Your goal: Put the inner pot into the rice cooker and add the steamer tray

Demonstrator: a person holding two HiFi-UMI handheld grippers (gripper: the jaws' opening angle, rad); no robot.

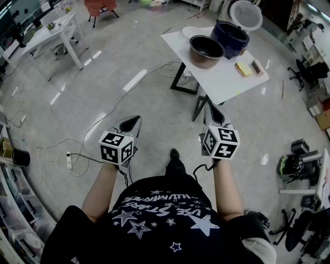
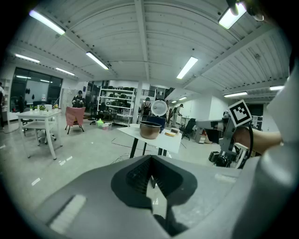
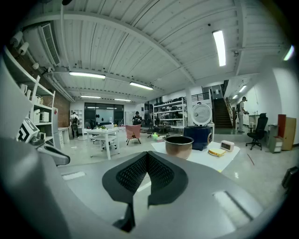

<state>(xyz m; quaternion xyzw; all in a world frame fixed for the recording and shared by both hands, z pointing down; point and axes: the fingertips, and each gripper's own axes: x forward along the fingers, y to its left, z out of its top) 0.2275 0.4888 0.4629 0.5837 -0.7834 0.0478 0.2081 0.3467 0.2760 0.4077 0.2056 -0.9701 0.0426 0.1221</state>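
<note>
A person stands on an open workshop floor, well apart from a white worktop (image 1: 221, 80), with one tool in each hand held out in front. The left tool (image 1: 132, 122) has its jaws together with nothing between them, and the right tool (image 1: 213, 114) is likewise closed and empty. The task looks not yet begun. The copper-coloured pot (image 1: 206, 50) sits on the worktop just beside the dark blue cooker (image 1: 230, 37), not inside it. The cooker's round white lid (image 1: 245, 14) stands raised, so the well is ready to take the pot. A pale flat dish (image 1: 192, 32) at the far edge of the worktop may be the steamer tray, though it is too small to tell. A yellow sponge (image 1: 243, 68) and a small pinkish device (image 1: 257, 67) lie near the cooker. The next move probably calls for walking up to the worktop, parting the jaws, gripping the pot by its rim and lowering it level into the cooker. As for writing, the black shirt (image 1: 165, 216) bears white stars and upside-down lettering that cannot be read with confidence. The marker cubes (image 1: 117, 147) carry only black-and-white square patterns. No brand shows on the cooker.
</note>
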